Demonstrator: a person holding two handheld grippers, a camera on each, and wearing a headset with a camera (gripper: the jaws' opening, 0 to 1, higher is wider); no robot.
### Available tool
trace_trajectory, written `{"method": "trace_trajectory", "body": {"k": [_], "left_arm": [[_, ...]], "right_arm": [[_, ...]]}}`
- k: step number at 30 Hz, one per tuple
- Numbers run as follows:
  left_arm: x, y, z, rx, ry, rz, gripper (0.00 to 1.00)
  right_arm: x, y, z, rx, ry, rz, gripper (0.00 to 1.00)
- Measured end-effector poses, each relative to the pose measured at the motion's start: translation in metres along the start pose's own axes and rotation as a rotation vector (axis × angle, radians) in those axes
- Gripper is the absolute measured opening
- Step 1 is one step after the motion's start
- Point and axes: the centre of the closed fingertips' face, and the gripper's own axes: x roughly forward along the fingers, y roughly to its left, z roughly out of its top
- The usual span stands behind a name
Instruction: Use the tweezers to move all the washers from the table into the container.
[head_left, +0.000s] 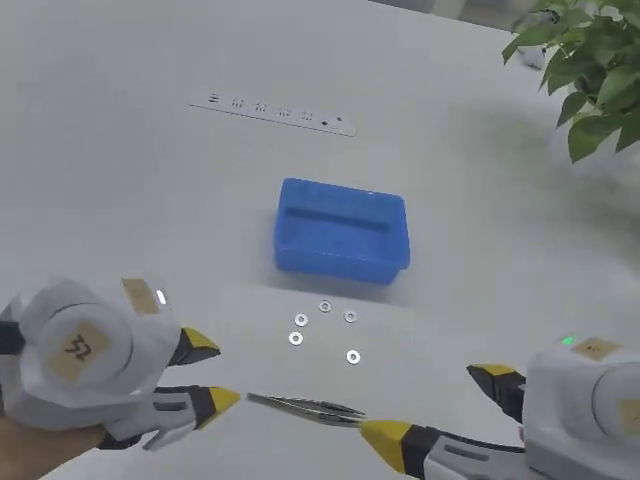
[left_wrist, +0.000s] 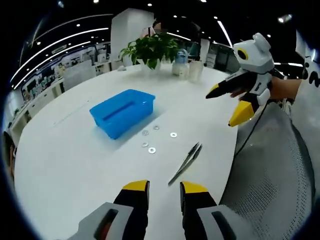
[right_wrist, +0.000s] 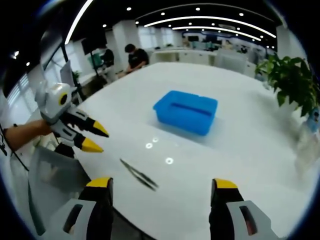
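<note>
- Container (head_left: 342, 240): solid bright blue, without pattern.
- Washers (head_left: 325, 307): pale silver rings with a light sheen.
- Tweezers (head_left: 305, 406): dull grey metal.
- Tabletop (head_left: 120, 180): plain white, unmarked.
- Left gripper (head_left: 222, 372) and right gripper (head_left: 420, 400): white bodies; black jaws capped in yellow; tan labels on the bodies, the left one bearing a dark mark.
- Plant (head_left: 590, 60): green leaves.
- Power strip (head_left: 275, 113): pale grey with small dark sockets.

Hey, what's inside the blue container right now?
The blue container has a bare blue floor with nothing else visible on it; the strip just behind its near wall is hidden. The five washers lie on the table in front of it.
</note>
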Motion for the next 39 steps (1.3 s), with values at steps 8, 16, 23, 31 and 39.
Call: {"method": "trace_trajectory", "body": {"k": [8, 16, 23, 31, 39], "left_arm": [[0.029, -0.005, -0.013, 0.125, 0.059, -0.075, 0.12], [0.047, -0.017, -0.024, 0.212, 0.111, -0.141, 0.03], [0.046, -0.032, -0.021, 0.306, 0.131, -0.172, 0.00], [0.026, -0.039, 0.009, 0.306, 0.083, -0.147, 0.00], [0.000, -0.046, 0.044, 0.318, 0.026, -0.140, 0.00]], "right_arm": [[0.010, 0.013, -0.002, -0.028, 0.019, 0.034, 0.77], [0.025, 0.025, -0.007, -0.079, 0.050, 0.088, 0.70], [0.043, 0.041, -0.011, -0.188, 0.094, 0.175, 0.50], [0.069, 0.061, -0.014, -0.372, 0.126, 0.272, 0.32], [0.072, 0.067, -0.004, -0.470, 0.117, 0.291, 0.16]]}}
